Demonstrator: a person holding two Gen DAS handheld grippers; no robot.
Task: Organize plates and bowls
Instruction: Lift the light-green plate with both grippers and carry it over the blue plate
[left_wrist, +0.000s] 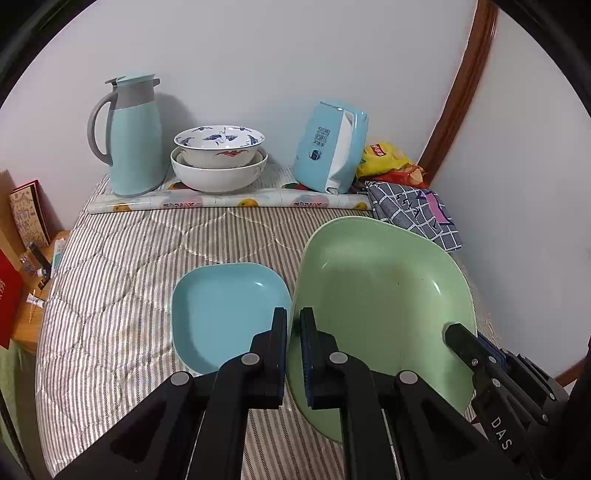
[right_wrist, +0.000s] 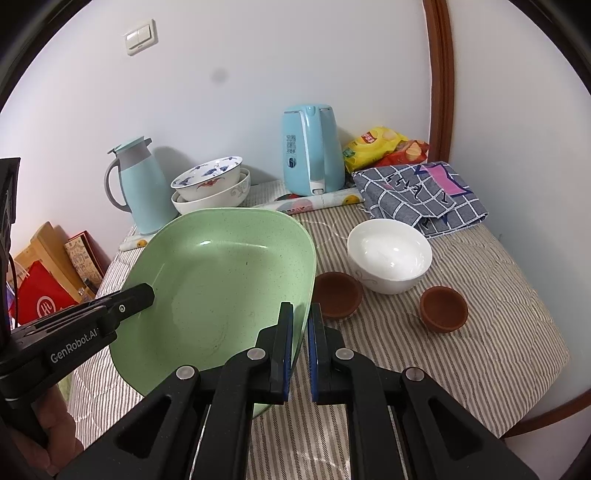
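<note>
Left gripper (left_wrist: 293, 325): fingers nearly together, pinching the left rim of the green plate (left_wrist: 380, 306); in the right wrist view it enters from the left (right_wrist: 147, 291), one finger lying over the plate's inner face.
Right gripper (right_wrist: 300, 321): fingers nearly together, pinching the plate's right rim; seen at the right edge of the left wrist view (left_wrist: 456, 334).
Green plate: large, squarish, speckled, held between both grippers and tilted above the striped quilted cloth (left_wrist: 122, 295).
Blue plate (left_wrist: 225, 314): smaller, squarish, flat on the cloth just left of the green plate.
White bowl (right_wrist: 389, 254): on the cloth to the right of the green plate.
Brown cups (right_wrist: 443, 308): two, one either side of the white bowl's near edge; the left one (right_wrist: 338, 295) is partly hidden by the green plate.
Stacked bowls (left_wrist: 219, 158): a patterned bowl nested in white ones, near the wall.
Thermos jug (left_wrist: 135, 136): pale blue, left of the stacked bowls.
Electric kettle (right_wrist: 310, 147): pale blue, right of them.
Checked cloth (right_wrist: 421, 192): folded, by the snack bags (right_wrist: 384, 147).
</note>
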